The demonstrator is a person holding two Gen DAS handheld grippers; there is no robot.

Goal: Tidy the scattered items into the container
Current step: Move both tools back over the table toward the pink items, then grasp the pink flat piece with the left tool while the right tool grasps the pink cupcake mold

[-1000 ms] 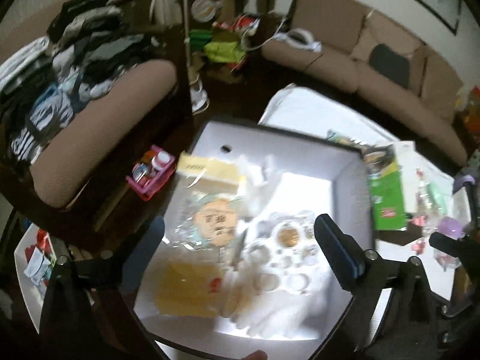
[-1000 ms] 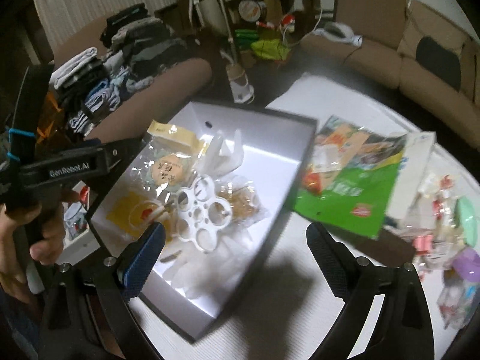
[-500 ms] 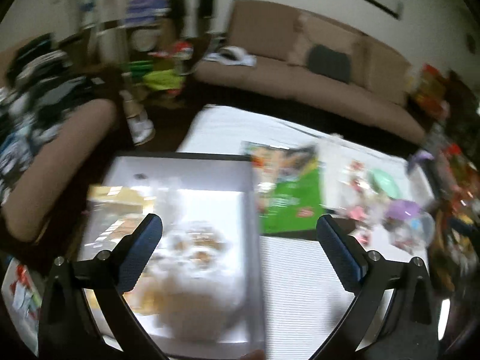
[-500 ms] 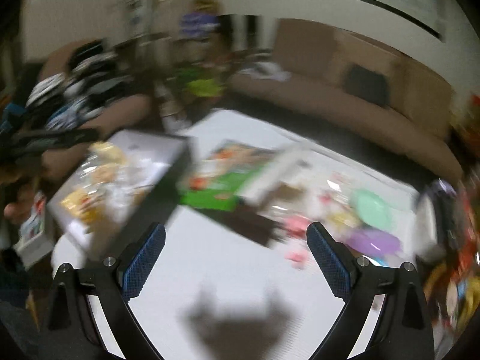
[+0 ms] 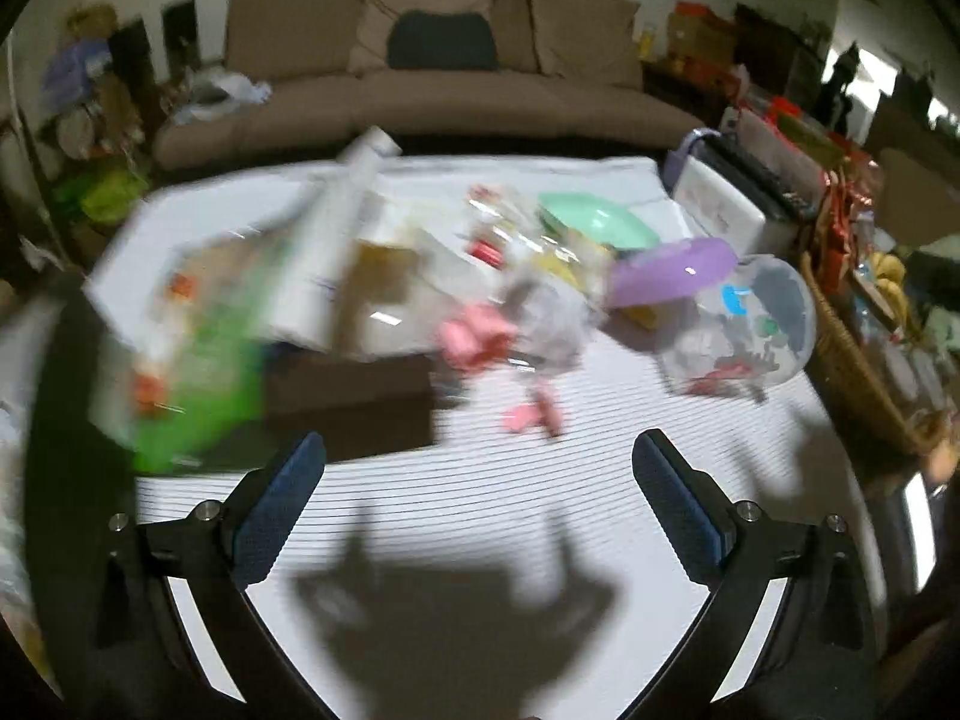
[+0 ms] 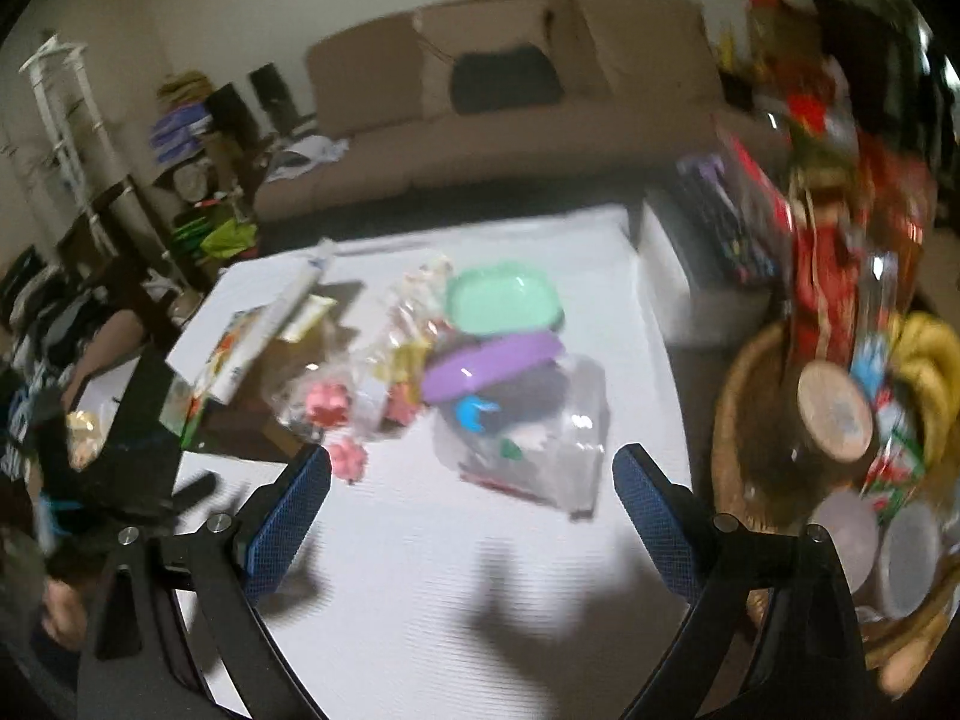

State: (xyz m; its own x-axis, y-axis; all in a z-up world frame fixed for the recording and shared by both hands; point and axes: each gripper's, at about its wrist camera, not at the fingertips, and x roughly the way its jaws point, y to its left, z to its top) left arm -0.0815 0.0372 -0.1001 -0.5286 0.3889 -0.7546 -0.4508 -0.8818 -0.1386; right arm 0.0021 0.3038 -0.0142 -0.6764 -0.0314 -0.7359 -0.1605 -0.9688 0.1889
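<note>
The left gripper [image 5: 479, 462] hangs over bare white striped tablecloth [image 5: 480, 516], its blue-padded fingers [image 5: 282, 501] spread wide with nothing between them, and its shadow falls on the cloth just below. Ahead of its left finger lies a dark brown flat box [image 5: 351, 399], and beside that, further left, a green snack bag [image 5: 192, 384]; any print on it is smeared by blur and cannot be read. Straight ahead sit pink wrapped sweets [image 5: 480, 333] with a few loose pink pieces [image 5: 531, 414] nearer the fingers. Ahead to the right a clear plastic tub [image 5: 741, 330] lies tipped on its side, a purple lid [image 5: 672, 270] against its mouth, a mint green dish [image 5: 594, 219] behind it. A long white carton [image 5: 324, 264] rests tilted across the pile; its lettering is illegible.

The right gripper [image 6: 471, 477] is likewise splayed wide and empty, over the same cloth [image 6: 420, 570]. The clear tub [image 6: 528, 438] lies just ahead between its fingers, with the purple lid [image 6: 489, 363] and green dish [image 6: 504, 303] beyond. Pink sweets [image 6: 327, 408] sit ahead of its left finger. Well to the left, at the table's edge, the corner of the storage box [image 6: 135, 420] shows, dark-walled. To the right stands a wicker basket [image 6: 744, 420] holding bananas [image 6: 927, 372] and red packets. No writing is legible in either view.
</note>
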